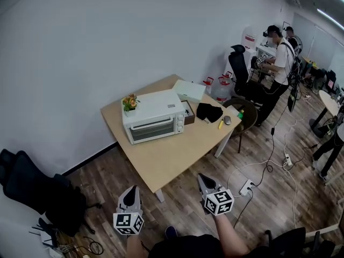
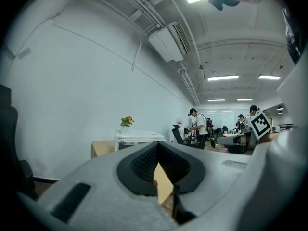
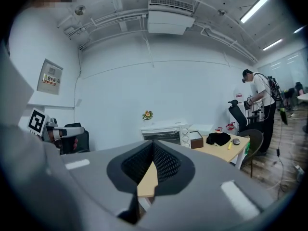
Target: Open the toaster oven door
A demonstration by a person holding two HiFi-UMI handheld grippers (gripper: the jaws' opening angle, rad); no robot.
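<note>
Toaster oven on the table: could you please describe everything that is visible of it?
The toaster oven is a white, boxy appliance, seemingly of painted metal. Its front has a dark glass door, shut, and a column of knobs at the right. It stands upright on the light wooden table, near its far edge. A small potted plant stands by its rear left corner; a brown box sits close at its right side.

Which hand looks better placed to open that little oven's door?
Right, narrowly. Both claws are shut, well short of the table. The right claw points squarely at the closed door of the toaster oven; the left claw has it off to one side.
</note>
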